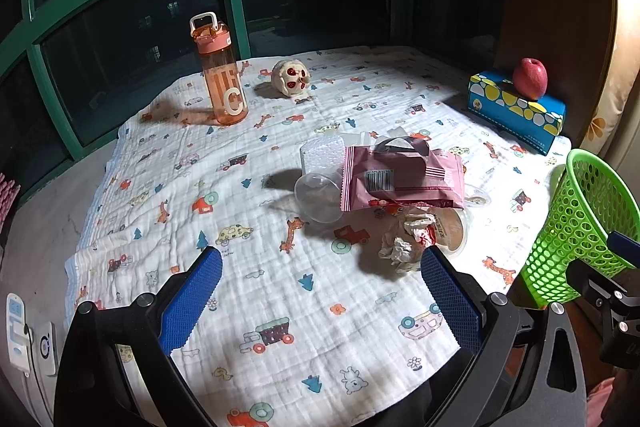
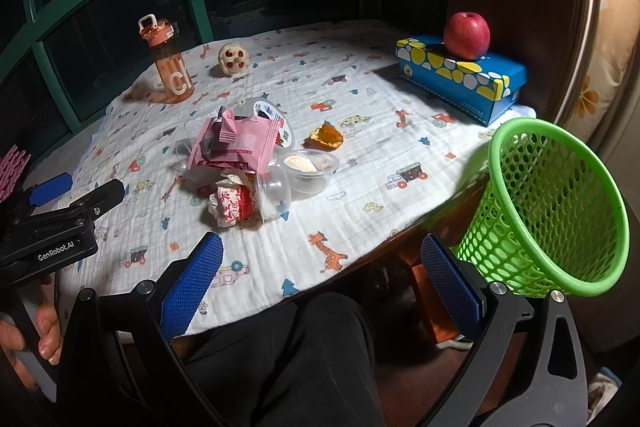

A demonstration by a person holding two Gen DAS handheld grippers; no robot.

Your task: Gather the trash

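Observation:
A heap of trash lies mid-table: a pink snack wrapper (image 1: 402, 179) (image 2: 236, 143), clear plastic cups (image 1: 318, 197) (image 2: 276, 193), a crumpled paper wrapper (image 1: 406, 239) (image 2: 230, 203), a small tub (image 2: 308, 167) and an orange peel (image 2: 326, 138). A green mesh basket (image 1: 580, 223) (image 2: 548, 211) stands off the table's right edge. My left gripper (image 1: 320, 303) is open and empty, just short of the heap; it also shows in the right wrist view (image 2: 60, 191). My right gripper (image 2: 322, 283) is open and empty at the table's front edge, left of the basket.
A pink water bottle (image 1: 220, 75) (image 2: 168, 63) and a round toy (image 1: 290, 77) (image 2: 235, 60) stand at the back. A blue tissue box (image 1: 516, 111) (image 2: 460, 79) carries a red apple (image 1: 530, 78) (image 2: 466, 35) at the right. A printed cloth (image 1: 280, 287) covers the table.

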